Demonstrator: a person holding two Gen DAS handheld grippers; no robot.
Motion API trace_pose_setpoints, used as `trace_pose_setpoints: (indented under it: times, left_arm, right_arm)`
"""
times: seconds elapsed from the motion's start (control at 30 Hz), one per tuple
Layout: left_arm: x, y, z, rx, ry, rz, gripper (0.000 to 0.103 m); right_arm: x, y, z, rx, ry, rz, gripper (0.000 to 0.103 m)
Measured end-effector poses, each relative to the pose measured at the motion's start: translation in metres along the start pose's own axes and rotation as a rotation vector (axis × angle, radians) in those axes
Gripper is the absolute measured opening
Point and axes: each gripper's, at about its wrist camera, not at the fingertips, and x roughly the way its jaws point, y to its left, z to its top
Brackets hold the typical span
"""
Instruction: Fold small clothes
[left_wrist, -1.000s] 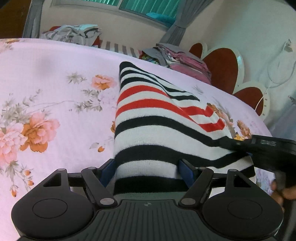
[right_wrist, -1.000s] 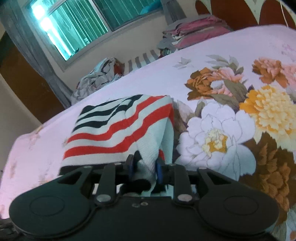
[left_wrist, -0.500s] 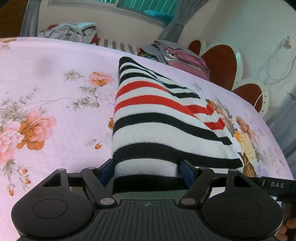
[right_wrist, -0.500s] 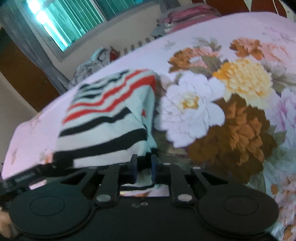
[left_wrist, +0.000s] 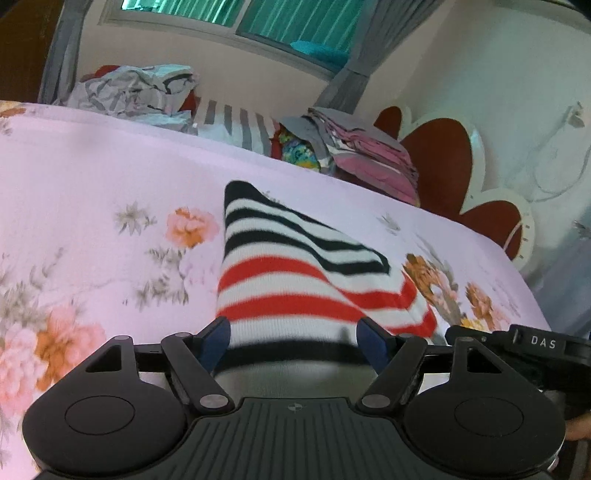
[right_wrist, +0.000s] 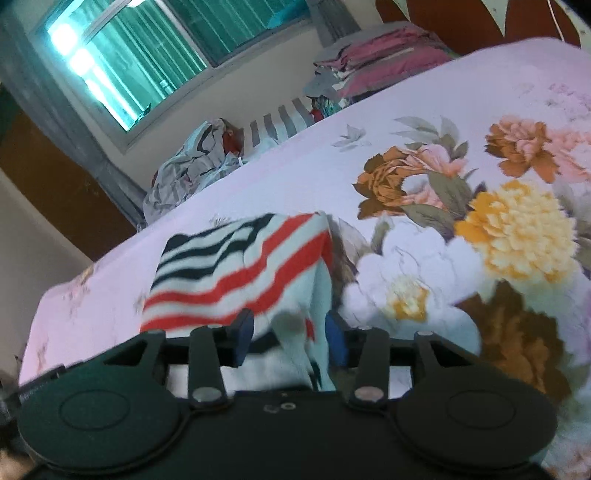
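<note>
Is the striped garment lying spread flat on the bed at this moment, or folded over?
Folded over. The striped garment lies doubled on the bedsheet: a black-striped layer overlaps the red-striped one diagonally, with stacked edges along its right side.

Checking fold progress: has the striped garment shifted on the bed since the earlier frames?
Yes. The striped garment now ends nearer the left gripper, further from the folded pile.

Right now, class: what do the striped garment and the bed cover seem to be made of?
Striped garment: likely knitted yarn, soft and matte; fine ribbed texture shows in its stripes, and it bends limply.
Bed cover: probably thin woven printed cloth, matte; flat flower print, faint grid texture.
</note>
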Motion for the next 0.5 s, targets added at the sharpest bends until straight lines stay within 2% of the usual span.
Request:
trace_pose_setpoints:
  times: [0.1, 0.33, 0.4, 0.5]
  left_arm:
    - [0.013, 0.003, 0.010, -0.023, -0.010, 0.019, 0.074]
    - [0.048, 0.015, 0.023, -0.074, -0.008, 0.064, 0.074]
    - [0.056, 0.018, 0.021, -0.079, -0.006, 0.068, 0.074]
    - [0.064, 0.023, 0.016, -0.074, -0.015, 0.084, 0.074]
  right_arm:
    - [0.020, 0.001, 0.013, 0.022, 0.010, -0.022, 0.049]
    - [0.066, -0.004, 0.034, 0.081, 0.052, -0.060, 0.048]
    - [0.070, 0.002, 0.033, 0.047, 0.029, -0.046, 0.028]
    - [0.070, 0.019, 0.031, -0.097, -0.041, -0.061, 0.013]
